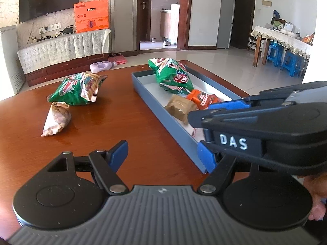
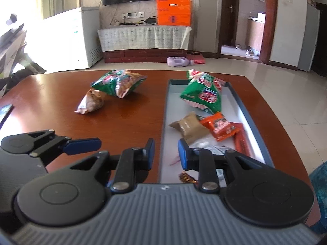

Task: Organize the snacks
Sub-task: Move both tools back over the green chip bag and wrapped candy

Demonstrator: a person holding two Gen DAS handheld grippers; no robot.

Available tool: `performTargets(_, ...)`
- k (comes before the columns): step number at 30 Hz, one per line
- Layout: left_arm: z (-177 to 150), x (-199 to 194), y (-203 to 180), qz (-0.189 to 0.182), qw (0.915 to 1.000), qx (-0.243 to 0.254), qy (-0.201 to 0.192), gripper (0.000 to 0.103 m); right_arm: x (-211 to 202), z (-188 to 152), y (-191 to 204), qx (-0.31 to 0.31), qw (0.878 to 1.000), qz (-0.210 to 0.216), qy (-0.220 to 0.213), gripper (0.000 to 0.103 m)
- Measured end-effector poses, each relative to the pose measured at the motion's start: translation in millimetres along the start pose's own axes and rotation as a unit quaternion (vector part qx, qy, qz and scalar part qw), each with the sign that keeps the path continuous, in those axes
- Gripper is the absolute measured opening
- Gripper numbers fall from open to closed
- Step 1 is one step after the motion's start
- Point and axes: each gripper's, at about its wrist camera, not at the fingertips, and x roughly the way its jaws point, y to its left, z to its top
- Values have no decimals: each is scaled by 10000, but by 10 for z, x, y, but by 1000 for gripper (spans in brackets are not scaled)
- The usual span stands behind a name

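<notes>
Both grippers hover low over the table point(image 1: 126, 122), jaws spread and empty: the left gripper point(image 1: 163, 157) is wide open, the right gripper point(image 2: 166, 151) straddles the tray's point(image 2: 163, 110) near wall. Ahead of the left jaws lie a green bag point(image 1: 75, 89) and a brown packet point(image 1: 57, 118); ahead of the right, the tray holds another bag point(image 2: 204, 94) and small packs. Only the right view shows the white freezer point(image 2: 69, 38).

- Right gripper point(image 2: 166, 153), bottom centre, jaws apart and empty, straddling the near left wall of the grey tray point(image 2: 163, 122).
- Inside the tray: green bag point(image 2: 204, 95), brown packet point(image 2: 189, 127), orange packet point(image 2: 220, 125).
- Centre-left on the table point(image 2: 51, 94): another green bag point(image 2: 118, 82), with a pale wrapped snack point(image 2: 90, 102) just beside it, possibly touching.
</notes>
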Motion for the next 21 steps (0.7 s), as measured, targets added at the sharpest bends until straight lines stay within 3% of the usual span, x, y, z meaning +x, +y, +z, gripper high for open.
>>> performTargets(21, 4, -161, 918, 890, 9951, -434, -18, 79, 369, 289, 679, -194, 9963, 774, -309, 28)
